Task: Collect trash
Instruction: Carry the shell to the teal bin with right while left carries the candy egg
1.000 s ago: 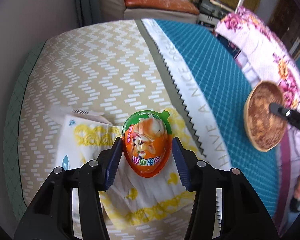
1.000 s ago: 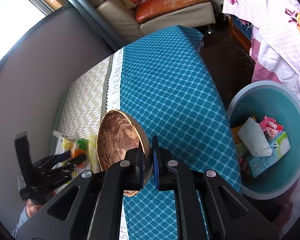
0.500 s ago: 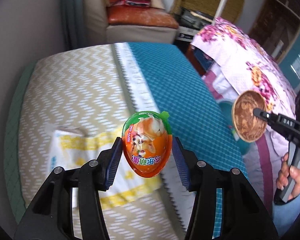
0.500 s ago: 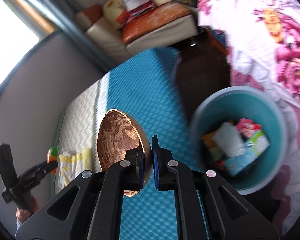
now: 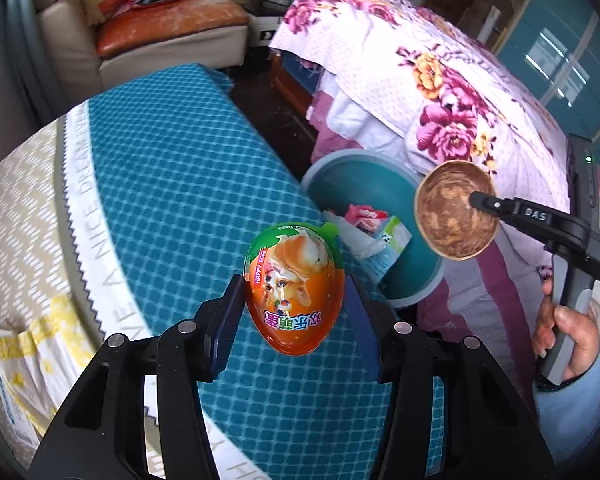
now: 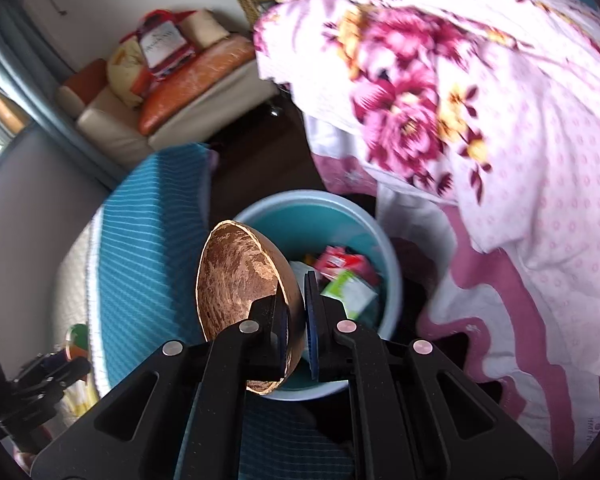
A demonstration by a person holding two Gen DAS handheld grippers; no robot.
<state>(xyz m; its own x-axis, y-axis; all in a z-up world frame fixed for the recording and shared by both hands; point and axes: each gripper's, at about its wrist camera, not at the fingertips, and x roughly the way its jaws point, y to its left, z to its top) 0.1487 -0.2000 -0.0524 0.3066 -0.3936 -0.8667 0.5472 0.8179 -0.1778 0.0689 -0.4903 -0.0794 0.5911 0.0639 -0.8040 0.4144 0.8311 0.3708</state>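
Observation:
My left gripper (image 5: 294, 314) is shut on an orange and green plastic toy egg (image 5: 294, 288) and holds it in the air above the teal tablecloth (image 5: 172, 184). My right gripper (image 6: 297, 320) is shut on the rim of a brown coconut shell half (image 6: 240, 284) and holds it over the near edge of the teal trash bin (image 6: 364, 216). The shell (image 5: 454, 216) and the right gripper's handle also show in the left wrist view, right of the bin (image 5: 416, 276). The bin holds several wrappers and cartons (image 6: 346, 276).
A yellow and white plastic bag (image 5: 24, 348) lies on the table's beige side. A bed with a floral cover (image 5: 440, 92) stands behind the bin. A sofa (image 5: 160, 28) is at the back. Dark floor lies between table and bed.
Both grippers have swung right from the table toward the bin. The egg has moved from above the yellow bag to over the teal cloth. The shell now hangs over the bin.

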